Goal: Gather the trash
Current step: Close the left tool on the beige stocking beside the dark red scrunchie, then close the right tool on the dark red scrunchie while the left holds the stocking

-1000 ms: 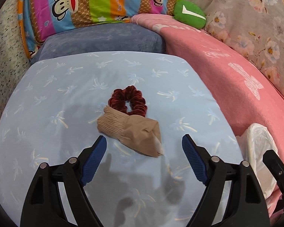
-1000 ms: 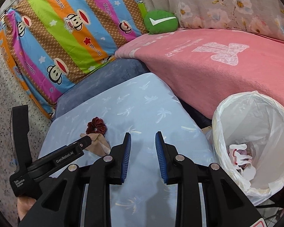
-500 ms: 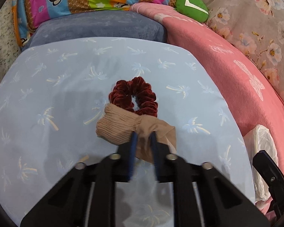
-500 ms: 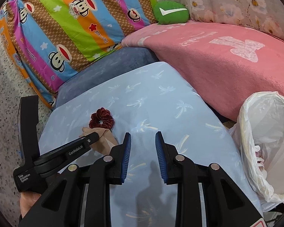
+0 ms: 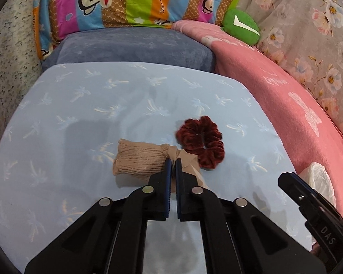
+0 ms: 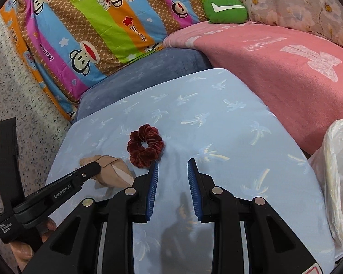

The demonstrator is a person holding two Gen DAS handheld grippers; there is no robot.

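Beige knit fabric, a bunched sock (image 5: pixel 139 159), lies low and centre in the left wrist view on a pale blue cushion cover printed with palm trees (image 5: pixel 103 114), and the left hand-held gripper (image 5: pixel 171 163) is clamped on its thinner, twisted end, its blue pads nearly meeting with the fabric pinched between them. Those jaws have just been closing, with the sock between them. Just right of the sock, touching its pinched end, sits a dark red velvet scrunchie (image 5: pixel 201 141), flat on the same cover. In the right wrist view the right hand-held gripper (image 6: pixel 172 166) hovers low in the frame with its blue pads parted and nothing between them; the scrunchie (image 6: pixel 145 146) lies just above and left of its left pad, and the sock (image 6: pixel 112 169) shows further left, partly hidden by the left hand-held gripper's black body. A white plastic bin bag (image 6: pixel 336 171) bulges at the right edge of that view, beside the cushion and below a pink blanket (image 6: pixel 274 68). Behind the cushion sit a grey-blue pillow (image 5: pixel 130 48), a striped monkey-print quilt (image 5: pixel 125 2) and a small green cushion with a white tick (image 5: pixel 240 26). A thumb (image 6: pixel 22 251) shows at the lower left.
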